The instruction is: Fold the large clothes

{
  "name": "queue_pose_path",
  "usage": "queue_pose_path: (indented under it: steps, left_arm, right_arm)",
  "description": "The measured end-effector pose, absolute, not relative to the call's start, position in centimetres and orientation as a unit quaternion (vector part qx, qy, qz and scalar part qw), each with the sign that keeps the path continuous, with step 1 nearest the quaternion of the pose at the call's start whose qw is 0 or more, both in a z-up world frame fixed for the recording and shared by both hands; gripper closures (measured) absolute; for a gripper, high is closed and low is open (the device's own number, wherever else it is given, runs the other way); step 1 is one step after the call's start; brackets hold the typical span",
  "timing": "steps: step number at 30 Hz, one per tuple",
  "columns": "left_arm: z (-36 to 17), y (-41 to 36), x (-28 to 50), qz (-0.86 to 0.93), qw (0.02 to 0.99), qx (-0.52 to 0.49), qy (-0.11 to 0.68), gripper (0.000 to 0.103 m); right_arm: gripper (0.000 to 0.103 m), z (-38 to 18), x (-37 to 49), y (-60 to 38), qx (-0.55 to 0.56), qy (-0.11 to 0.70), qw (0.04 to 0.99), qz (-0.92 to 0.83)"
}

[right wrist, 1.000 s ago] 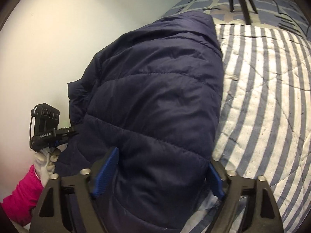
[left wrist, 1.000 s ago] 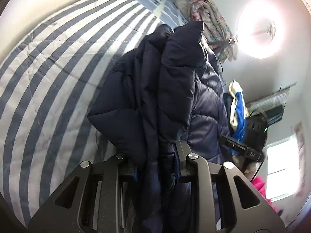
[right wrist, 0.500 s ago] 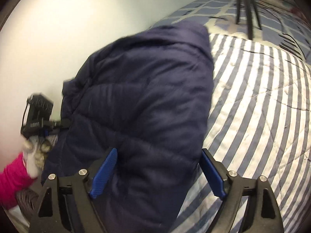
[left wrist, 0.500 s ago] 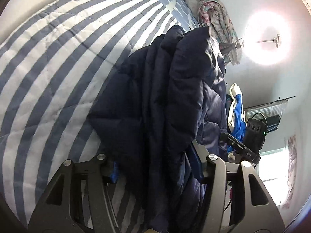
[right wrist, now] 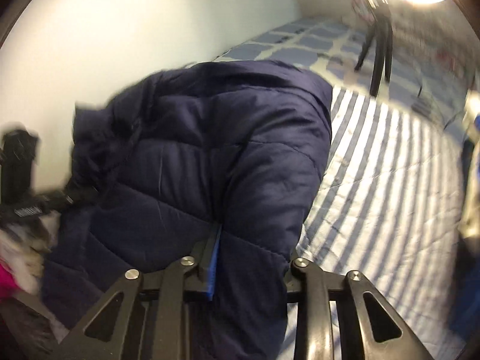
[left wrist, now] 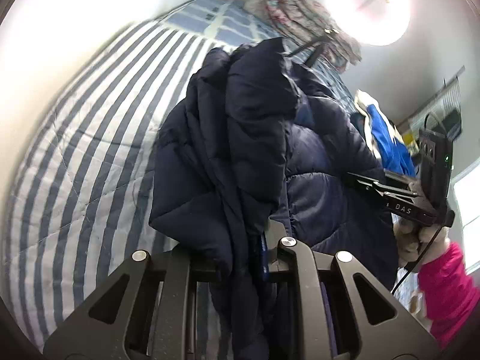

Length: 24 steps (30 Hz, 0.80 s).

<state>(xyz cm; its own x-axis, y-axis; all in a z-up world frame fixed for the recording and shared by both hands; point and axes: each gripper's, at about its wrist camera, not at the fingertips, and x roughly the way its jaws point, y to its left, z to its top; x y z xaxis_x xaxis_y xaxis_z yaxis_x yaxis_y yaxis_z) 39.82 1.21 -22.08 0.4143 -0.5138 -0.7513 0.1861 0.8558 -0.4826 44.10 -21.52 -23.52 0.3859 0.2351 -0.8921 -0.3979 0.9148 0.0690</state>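
Observation:
A large navy quilted puffer jacket (left wrist: pixel 255 138) lies bunched on the blue-and-white striped bedspread (left wrist: pixel 90 138). My left gripper (left wrist: pixel 240 255) is shut on a thick fold of the jacket, which hangs down between the fingers. In the right wrist view the jacket (right wrist: pixel 216 150) fills the middle, and my right gripper (right wrist: pixel 252 258) is shut on its quilted edge, with the blue pad of the left finger (right wrist: pixel 214 258) pressed into the fabric. The right gripper also shows in the left wrist view (left wrist: pixel 399 198), held by a gloved hand.
A patterned bundle of cloth (left wrist: pixel 303 27) and black tripod legs (right wrist: pixel 378 51) stand at the head of the bed. White and blue clothes (left wrist: pixel 387 141) lie to the right. A white wall (right wrist: pixel 120 30) runs along the far side of the bed.
The right gripper, open around the jacket before, has shut on it. The left gripper opened briefly and has shut on the jacket again. Both views have tilted and shifted with the jacket.

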Motion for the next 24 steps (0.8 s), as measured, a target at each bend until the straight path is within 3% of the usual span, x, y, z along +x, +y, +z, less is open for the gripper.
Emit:
queue_pose_path:
  steps: [10, 24]
  left_arm:
    - [-16.9, -2.7, 34.7, -0.247, 0.849, -0.088, 0.458, 0.088]
    - [-10.4, -9.8, 33.0, -0.305, 0.856, -0.06, 0.414, 0.089]
  right_arm:
    - [0.08, -17.3, 36.7, -21.3, -0.18, 0.477, 0.851, 0.127]
    - [0.082, -9.3, 31.9, -26.8, -0.183, 0.421, 0.886, 0.064]
